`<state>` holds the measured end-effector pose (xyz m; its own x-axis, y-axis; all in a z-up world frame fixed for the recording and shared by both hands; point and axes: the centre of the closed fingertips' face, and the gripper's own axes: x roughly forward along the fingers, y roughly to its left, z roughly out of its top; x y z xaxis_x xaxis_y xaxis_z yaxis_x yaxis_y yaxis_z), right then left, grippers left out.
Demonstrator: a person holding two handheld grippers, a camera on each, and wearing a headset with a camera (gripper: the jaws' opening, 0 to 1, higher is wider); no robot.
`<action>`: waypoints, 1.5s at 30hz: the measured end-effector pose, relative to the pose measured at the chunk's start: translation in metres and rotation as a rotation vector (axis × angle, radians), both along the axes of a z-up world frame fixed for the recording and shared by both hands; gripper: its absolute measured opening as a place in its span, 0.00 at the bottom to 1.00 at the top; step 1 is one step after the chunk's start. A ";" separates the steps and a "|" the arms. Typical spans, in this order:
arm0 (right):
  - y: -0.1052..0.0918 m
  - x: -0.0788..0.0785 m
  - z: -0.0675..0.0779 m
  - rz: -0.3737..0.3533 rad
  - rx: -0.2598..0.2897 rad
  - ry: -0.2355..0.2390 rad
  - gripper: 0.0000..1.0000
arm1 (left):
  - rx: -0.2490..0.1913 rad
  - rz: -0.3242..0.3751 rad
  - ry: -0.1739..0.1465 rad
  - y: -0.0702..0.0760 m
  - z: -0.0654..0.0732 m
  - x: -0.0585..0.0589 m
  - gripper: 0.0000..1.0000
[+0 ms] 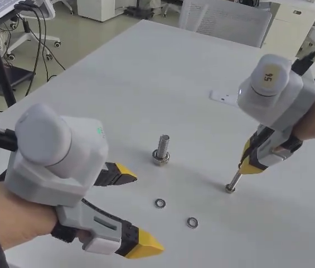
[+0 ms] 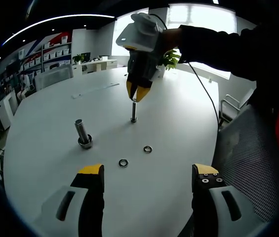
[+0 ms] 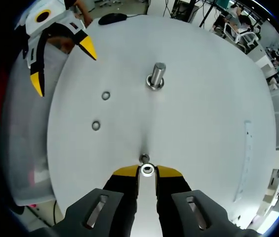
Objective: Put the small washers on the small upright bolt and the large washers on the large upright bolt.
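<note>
Washers are not all seated yet: one washer (image 3: 147,170) is pinched in the right gripper (image 1: 250,166), just above the small upright bolt (image 1: 232,183), not yet dropped on. Two loose washers (image 1: 160,203) lie toward the table's near edge, between the large upright bolt (image 1: 162,148) and the wide-open left gripper (image 1: 140,209).

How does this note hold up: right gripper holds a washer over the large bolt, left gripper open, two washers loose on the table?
Wrong bolt. In the right gripper view the right gripper holds the washer just above the small bolt; the large bolt stands apart, farther off. The rest stands.
</note>
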<state>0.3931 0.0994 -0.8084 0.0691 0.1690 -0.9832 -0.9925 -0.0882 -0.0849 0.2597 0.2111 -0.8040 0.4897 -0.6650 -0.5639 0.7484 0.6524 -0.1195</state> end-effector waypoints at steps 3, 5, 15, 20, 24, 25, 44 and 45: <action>-0.001 0.000 -0.002 0.002 -0.006 0.003 0.14 | 0.000 -0.001 0.001 0.000 0.000 0.000 0.71; -0.001 0.000 -0.003 0.001 -0.009 0.005 0.14 | -0.001 -0.001 0.001 0.000 0.000 0.000 0.71; -0.001 0.001 -0.007 0.000 -0.010 0.012 0.14 | 0.000 -0.001 0.004 -0.001 -0.001 0.000 0.71; -0.002 0.001 -0.008 -0.003 -0.009 0.016 0.14 | -0.001 -0.001 0.006 -0.001 -0.001 0.000 0.71; -0.002 0.002 -0.011 -0.005 -0.012 0.021 0.14 | 0.000 0.001 0.005 -0.001 -0.001 0.000 0.71; -0.001 0.002 -0.012 -0.008 -0.011 0.023 0.14 | 0.000 0.001 0.005 -0.001 -0.001 0.000 0.71; -0.003 0.002 -0.040 -0.008 -0.035 0.043 0.14 | 0.001 0.002 0.011 -0.001 -0.002 0.000 0.71; -0.003 0.002 -0.042 -0.008 -0.035 0.045 0.14 | 0.001 0.003 0.011 -0.001 -0.002 0.000 0.71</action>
<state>0.3948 0.0967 -0.8500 0.0260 0.1337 -0.9907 -0.9959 -0.0829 -0.0374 0.2595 0.2099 -0.8063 0.4850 -0.6633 -0.5699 0.7454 0.6544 -0.1272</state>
